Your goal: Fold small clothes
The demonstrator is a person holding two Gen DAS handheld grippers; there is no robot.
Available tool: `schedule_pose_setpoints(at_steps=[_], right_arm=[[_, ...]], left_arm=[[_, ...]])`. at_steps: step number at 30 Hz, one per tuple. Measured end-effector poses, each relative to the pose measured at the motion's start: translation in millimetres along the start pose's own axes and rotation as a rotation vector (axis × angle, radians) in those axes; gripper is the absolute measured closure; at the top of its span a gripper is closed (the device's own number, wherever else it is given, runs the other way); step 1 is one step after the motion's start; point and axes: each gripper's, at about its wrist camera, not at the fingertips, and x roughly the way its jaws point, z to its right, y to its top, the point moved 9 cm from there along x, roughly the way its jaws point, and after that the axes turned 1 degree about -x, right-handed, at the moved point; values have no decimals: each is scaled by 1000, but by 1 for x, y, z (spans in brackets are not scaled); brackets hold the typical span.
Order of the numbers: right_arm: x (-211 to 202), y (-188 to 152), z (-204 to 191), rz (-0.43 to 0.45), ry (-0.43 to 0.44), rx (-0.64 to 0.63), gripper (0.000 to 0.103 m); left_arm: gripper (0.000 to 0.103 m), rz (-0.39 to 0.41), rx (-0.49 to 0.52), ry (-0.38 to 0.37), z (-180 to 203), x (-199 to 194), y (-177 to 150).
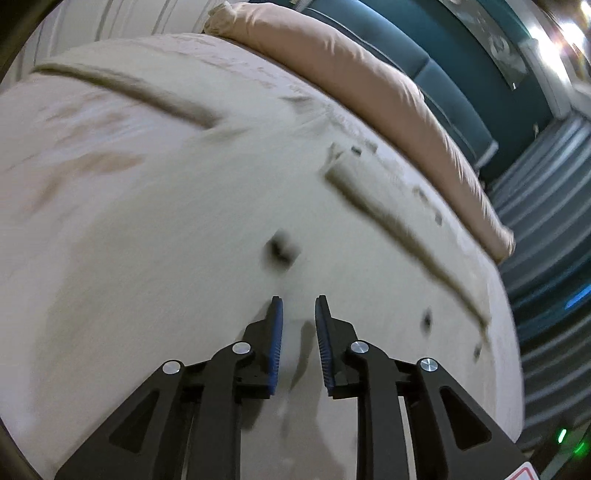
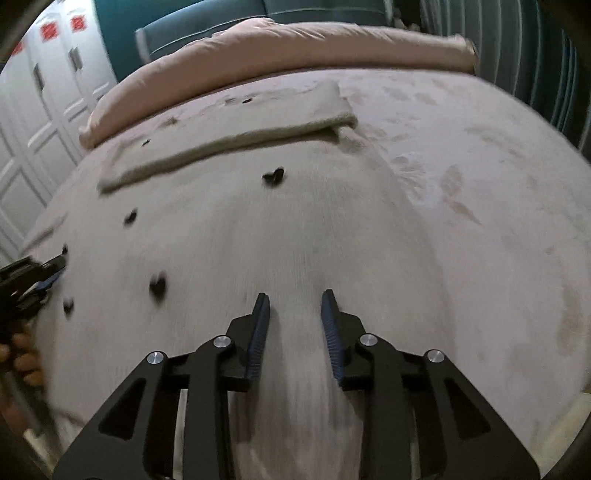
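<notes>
A cream fleece garment with small black heart marks [image 2: 273, 175] lies spread flat on the bed. It fills most of the right wrist view [image 2: 258, 229] and of the left wrist view [image 1: 207, 221]. Its far edge is folded over into a thick band [image 2: 236, 129], which also shows in the left wrist view [image 1: 399, 218]. My left gripper [image 1: 298, 304] is open and empty just above the cloth. My right gripper [image 2: 295, 301] is open and empty over the cloth's middle. The left gripper also shows at the left edge of the right wrist view [image 2: 40, 277].
A pinkish bedspread [image 2: 498, 184] covers the bed. A long pink pillow [image 2: 280, 48] lies along the far edge, before a teal headboard [image 2: 207, 22]. White wardrobe doors [image 2: 40, 110] stand to the left. The bed's edge drops off at the right of the left wrist view [image 1: 517, 332].
</notes>
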Motion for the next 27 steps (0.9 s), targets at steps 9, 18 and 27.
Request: schedule_pose_setpoints(at_steps=[9, 18, 27], right_arm=[[-42, -33, 73, -88, -28, 245, 32], [-35, -37, 31, -134, 39, 96, 95], [-97, -87, 63, -255, -15, 35, 97]], left_arm=[[28, 51, -41, 137, -49, -110, -37], [97, -161, 79, 150, -24, -87, -65], [98, -313, 61, 110, -47, -145, -106]])
